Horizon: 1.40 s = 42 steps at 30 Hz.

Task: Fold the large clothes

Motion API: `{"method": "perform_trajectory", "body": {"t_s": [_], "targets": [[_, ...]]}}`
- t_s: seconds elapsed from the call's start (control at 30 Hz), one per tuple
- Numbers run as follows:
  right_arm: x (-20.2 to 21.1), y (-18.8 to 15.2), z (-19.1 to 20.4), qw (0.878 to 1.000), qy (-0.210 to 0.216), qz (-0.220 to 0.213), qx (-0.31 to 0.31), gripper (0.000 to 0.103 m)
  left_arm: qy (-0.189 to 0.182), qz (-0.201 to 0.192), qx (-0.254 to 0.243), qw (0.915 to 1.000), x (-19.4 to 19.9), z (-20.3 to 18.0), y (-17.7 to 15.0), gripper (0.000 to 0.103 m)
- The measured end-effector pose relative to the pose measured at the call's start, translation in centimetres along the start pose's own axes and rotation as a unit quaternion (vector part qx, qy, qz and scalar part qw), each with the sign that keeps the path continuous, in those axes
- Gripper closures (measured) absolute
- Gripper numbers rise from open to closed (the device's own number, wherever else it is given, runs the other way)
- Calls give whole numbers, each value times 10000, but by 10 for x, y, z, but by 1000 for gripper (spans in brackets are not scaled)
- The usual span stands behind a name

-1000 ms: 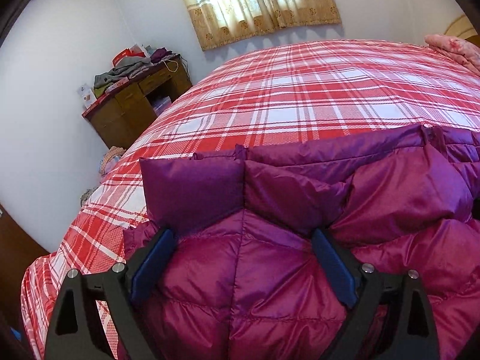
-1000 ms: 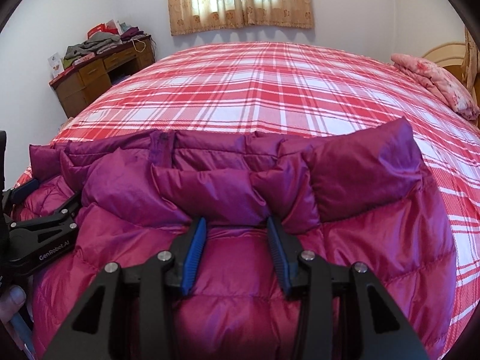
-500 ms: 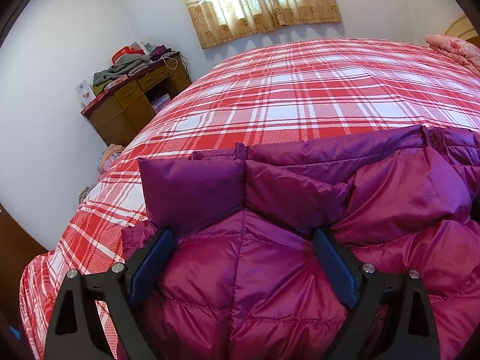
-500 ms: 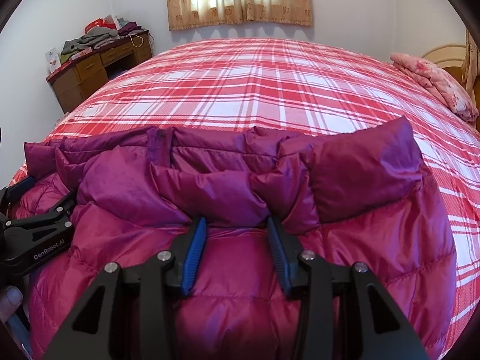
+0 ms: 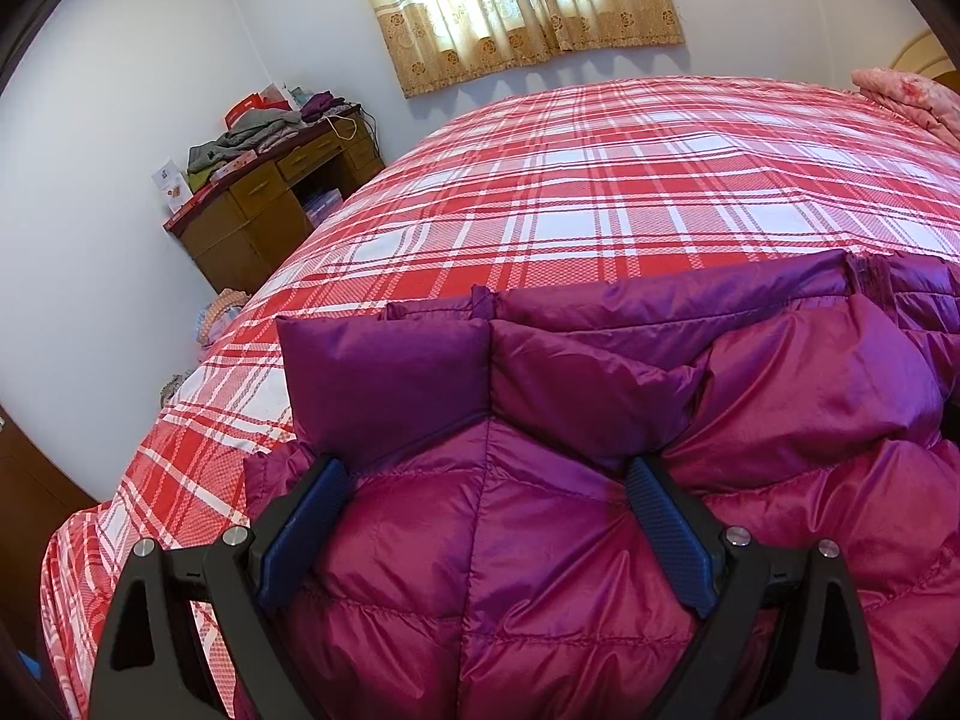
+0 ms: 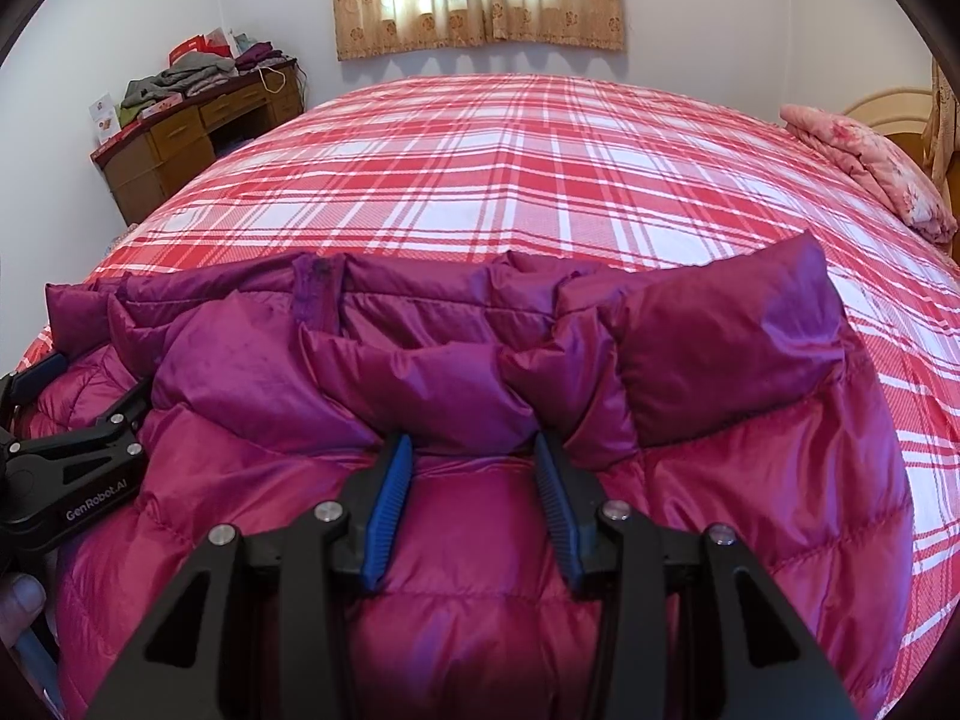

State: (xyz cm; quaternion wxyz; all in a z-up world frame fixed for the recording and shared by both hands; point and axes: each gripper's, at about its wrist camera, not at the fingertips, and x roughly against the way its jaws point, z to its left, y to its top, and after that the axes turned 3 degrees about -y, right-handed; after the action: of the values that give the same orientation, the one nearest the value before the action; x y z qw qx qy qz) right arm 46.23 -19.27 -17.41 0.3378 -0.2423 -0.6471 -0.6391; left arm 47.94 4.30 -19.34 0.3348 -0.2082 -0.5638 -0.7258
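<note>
Down jacket (image 6: 480, 540), magenta and quilted, lying on the plaid bedspread (image 6: 510, 180) at the near edge of the bed, its long axis running along that edge from the left corner toward the right; the darker purple hem or collar band forms its far border, facing the middle of the bed.

Left gripper (image 5: 489, 480) set over the jacket's left end, close to the near left corner of the bed; jaws spread wide, the blue pads (image 5: 300, 534) resting against the puffed fabric on either side of a quilted panel; whether they press into it or merely flank it cannot be told from this view, and the reading taken here is released. The same gripper appears at the left border of the right wrist view (image 6: 72, 408).

Right gripper (image 6: 474, 450) set over the jacket's right half, nearer its middle than its right end; jaws partly closed, with a raised ridge of fabric bulging between the blue pads (image 6: 390, 498) and both pads bearing on it; judged to be pinching the jacket.

Both grippers point obliquely down and toward the far side of the bed; the bare bedspread lies directly ahead of them, so a fold carried forward over the purple border would have free room. The right hand appears better seated for a lift; the left would probably need to close first, or the left end may sag.

Folded pink bedding (image 6: 870, 174) lies at the far right corner, well apart.
</note>
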Motion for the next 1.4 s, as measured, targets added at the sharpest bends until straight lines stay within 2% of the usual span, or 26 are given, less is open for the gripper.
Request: {"method": "perform_trajectory", "body": {"t_s": [0.13, 0.2, 0.3, 0.4, 0.47, 0.53, 0.63, 0.77, 1.4], "targets": [[-1, 1, 3, 9999, -100, 40, 87, 57, 46, 80, -101, 9999, 2, -1, 3, 8], [2, 3, 6, 9996, -190, 84, 183, 57, -15, 200, 35, 9998, 14, 11, 7, 8], [28, 4, 8, 9997, -164, -184, -22, 56, -263, -298, 415, 9983, 55, 42, 9, 8], [51, 4, 26, 9988, -75, -485, 13, 56, -143, -541, 497, 9972, 69, 56, 6, 8], [53, 2, 45, 9985, -5, -500, 206, 56, -61, -466, 431, 9980, 61, 55, 1, 8], [39, -4, 57, 9989, -9, -319, 344, 56, -12, -190, 375, 9991, 43, 51, -6, 8], [19, -15, 56, 9992, -104, -166, 335, 56, 1, 47, 298, 9995, 20, 43, -21, 7], [13, -15, 56, 9993, -97, -104, 348, 55, -83, 151, 379, 9991, 13, 41, -23, 5], [10, -15, 60, 9994, -83, -27, 344, 55, 83, 176, 302, 9994, 9, 37, -24, 3]]}}
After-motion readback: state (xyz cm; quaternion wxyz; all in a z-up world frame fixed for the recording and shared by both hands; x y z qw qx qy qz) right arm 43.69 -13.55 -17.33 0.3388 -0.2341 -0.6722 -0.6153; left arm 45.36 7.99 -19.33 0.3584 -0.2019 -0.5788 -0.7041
